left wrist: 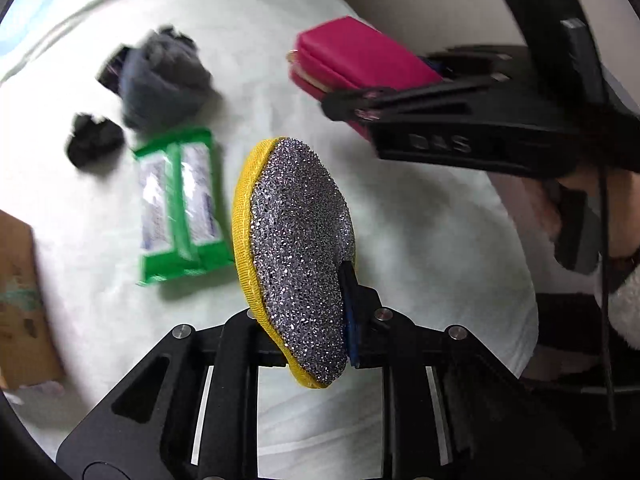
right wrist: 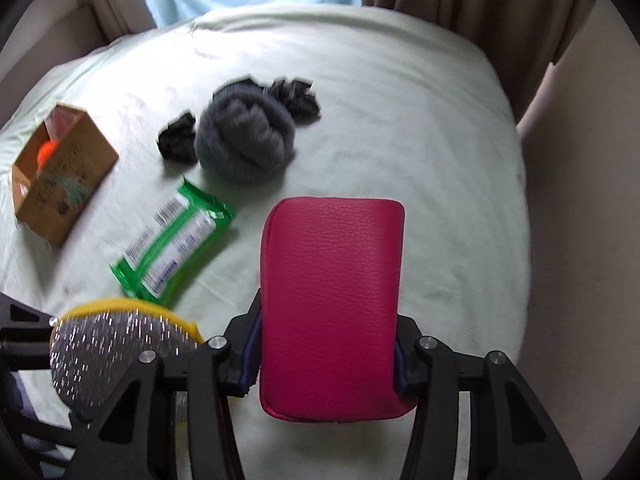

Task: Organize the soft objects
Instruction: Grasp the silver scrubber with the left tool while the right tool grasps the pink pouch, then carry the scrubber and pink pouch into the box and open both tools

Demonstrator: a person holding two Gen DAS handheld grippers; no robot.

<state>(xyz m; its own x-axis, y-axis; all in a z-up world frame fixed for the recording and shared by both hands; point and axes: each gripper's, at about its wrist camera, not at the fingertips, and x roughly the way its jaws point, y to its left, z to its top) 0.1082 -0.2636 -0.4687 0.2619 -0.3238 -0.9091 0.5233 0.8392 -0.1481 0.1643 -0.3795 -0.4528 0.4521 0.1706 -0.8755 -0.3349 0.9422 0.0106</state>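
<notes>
The left gripper (left wrist: 308, 320) has its jaws clamped on an oval scouring pad with a silver glitter face and yellow fabric rim (left wrist: 296, 256), held on edge above the pale green bedsheet (right wrist: 400, 120). The right gripper (right wrist: 326, 360) has its jaws closed on a magenta leather pouch (right wrist: 332, 300), lifted off the bed. In the right wrist view, a green wet-wipe packet (right wrist: 172, 248) lies at ten o'clock of the pouch; a grey knotted yarn ball (right wrist: 244, 136) lies beyond at eleven, flanked by black crumpled fabric pieces (right wrist: 178, 140). An open brown cardboard box (right wrist: 60, 172) sits at nine o'clock.
</notes>
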